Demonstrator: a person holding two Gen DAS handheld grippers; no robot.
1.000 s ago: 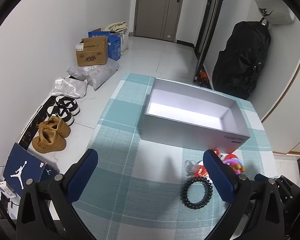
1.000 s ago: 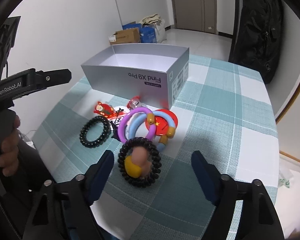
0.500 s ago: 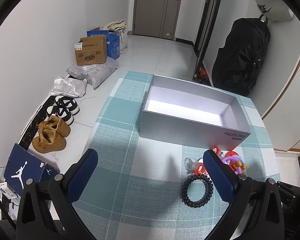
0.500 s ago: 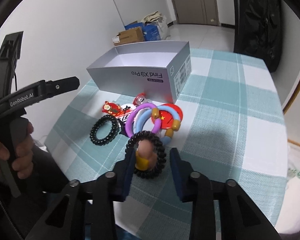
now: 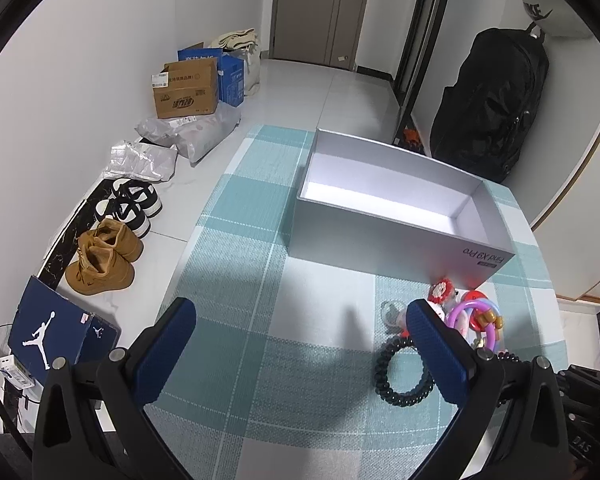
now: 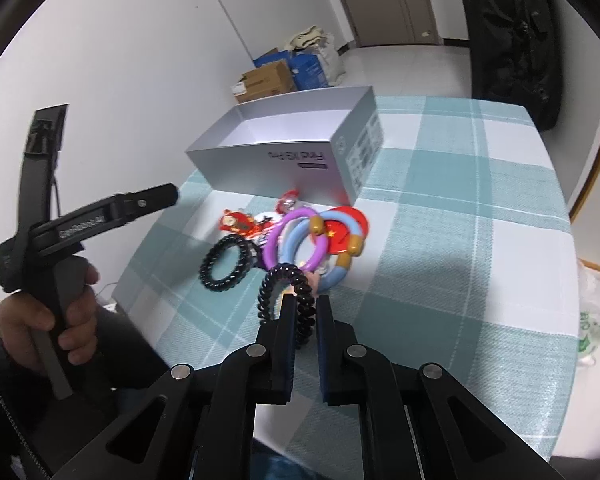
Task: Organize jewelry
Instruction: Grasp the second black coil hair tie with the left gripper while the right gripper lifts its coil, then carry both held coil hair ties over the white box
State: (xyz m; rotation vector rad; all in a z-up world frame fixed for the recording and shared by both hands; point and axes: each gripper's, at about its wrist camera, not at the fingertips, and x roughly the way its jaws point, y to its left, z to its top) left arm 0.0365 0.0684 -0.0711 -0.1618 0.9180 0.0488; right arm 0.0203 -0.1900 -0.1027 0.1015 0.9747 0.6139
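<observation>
Coiled black hair tie [image 6: 300, 296] (glossy plastic)

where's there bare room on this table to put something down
Bare cloth lies left of the grey box and the lone black coil tie; more lies right of the box. The box floor is bare. It is crowded in front of the box: rings and clips.
</observation>
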